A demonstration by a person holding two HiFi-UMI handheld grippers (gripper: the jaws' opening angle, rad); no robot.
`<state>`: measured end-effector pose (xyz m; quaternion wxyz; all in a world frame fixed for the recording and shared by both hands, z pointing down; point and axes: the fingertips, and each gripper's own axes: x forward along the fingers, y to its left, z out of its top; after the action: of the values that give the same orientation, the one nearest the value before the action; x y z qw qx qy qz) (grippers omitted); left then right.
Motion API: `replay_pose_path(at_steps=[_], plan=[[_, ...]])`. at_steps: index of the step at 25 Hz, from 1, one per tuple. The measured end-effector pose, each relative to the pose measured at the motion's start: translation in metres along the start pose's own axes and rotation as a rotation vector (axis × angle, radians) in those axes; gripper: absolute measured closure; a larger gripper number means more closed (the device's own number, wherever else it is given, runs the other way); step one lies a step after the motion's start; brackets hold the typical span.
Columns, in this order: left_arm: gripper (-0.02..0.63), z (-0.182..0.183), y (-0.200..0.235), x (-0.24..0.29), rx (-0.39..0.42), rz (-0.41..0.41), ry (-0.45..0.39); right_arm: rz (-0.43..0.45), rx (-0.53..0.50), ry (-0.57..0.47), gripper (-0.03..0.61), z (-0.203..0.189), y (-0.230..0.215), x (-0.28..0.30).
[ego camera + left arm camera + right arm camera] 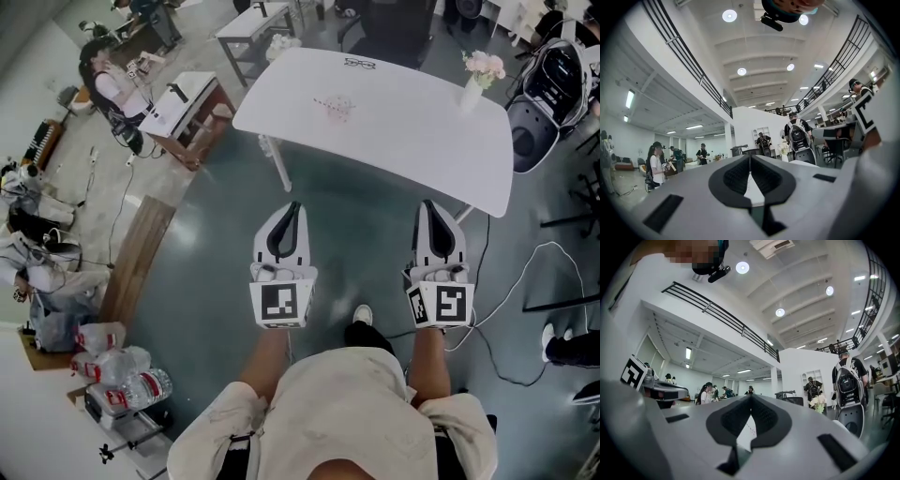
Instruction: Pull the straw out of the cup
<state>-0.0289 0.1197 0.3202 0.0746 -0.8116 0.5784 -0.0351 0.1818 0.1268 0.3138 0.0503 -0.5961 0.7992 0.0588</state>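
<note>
Head view: the left hand-held gripper [292, 206] and right hand-held gripper [427, 204] are both closed tip to tip and empty. They are held level, side by side over the floor [356, 234], judged ready for an approach. The cup [337, 108] stands on the desk [412, 141] at 12 o'clock, well apart; its straw is too small to confirm. Vase [472, 92] at 1 o'clock. Open hall; people [108, 84] at 10 o'clock.

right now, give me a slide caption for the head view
Person facing a white table, left gripper and right gripper shut and empty, short of the cup and flower vase on it.
</note>
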Motion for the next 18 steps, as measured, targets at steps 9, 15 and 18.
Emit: replay_pose_path(at_steps=[9, 15, 18], plan=[[0.601, 0.006, -0.035, 0.063, 0.041, 0.025, 0.012, 0.091, 0.043, -0.013, 0.577, -0.015, -0.057, 0.037], [0.601, -0.003, -0.049, 0.084, 0.046, 0.048, 0.026, 0.128, 0.085, 0.001, 0.577, -0.034, -0.078, 0.054], [0.601, -0.009, -0.046, 0.086, 0.045, 0.06, 0.038, 0.136, 0.073, 0.008, 0.577, -0.039, -0.076, 0.06]])
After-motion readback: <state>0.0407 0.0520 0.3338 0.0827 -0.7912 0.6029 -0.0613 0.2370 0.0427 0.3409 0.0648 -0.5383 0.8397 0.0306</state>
